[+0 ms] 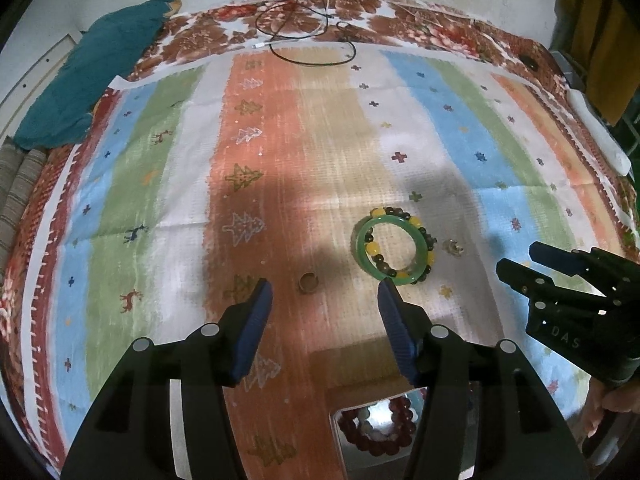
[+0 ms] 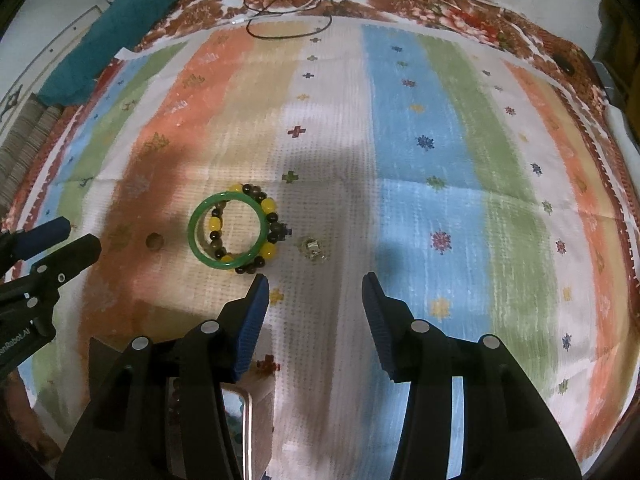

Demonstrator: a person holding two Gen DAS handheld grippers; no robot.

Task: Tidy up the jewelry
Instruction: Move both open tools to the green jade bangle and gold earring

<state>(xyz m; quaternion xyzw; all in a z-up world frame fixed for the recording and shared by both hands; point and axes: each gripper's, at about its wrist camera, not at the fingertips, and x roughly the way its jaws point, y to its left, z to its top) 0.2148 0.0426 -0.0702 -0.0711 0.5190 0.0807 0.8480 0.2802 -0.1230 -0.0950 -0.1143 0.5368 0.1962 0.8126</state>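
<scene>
A green bangle point(image 1: 362, 256) point(image 2: 197, 248) lies on a yellow-and-dark beaded bracelet point(image 1: 416, 222) point(image 2: 269, 205) on the striped cloth. A small brown ring point(image 1: 308, 282) point(image 2: 154, 241) lies left of them, a small clear ring point(image 1: 453, 247) point(image 2: 312, 249) to their right. A box point(image 1: 340, 432) point(image 2: 248, 412) at the near edge holds a dark red beaded bracelet point(image 1: 376, 444). My left gripper point(image 1: 325, 289) is open and empty, just short of the brown ring. My right gripper point(image 2: 316, 283) is open and empty, just short of the clear ring; it also shows in the left wrist view point(image 1: 516, 258).
The striped cloth point(image 1: 280, 160) point(image 2: 420, 160) covers a bed with a floral sheet point(image 1: 360, 12). A teal cloth point(image 1: 80, 76) point(image 2: 104, 40) lies at the far left. Black and white cables point(image 1: 312, 40) point(image 2: 288, 20) lie at the far edge by the wall.
</scene>
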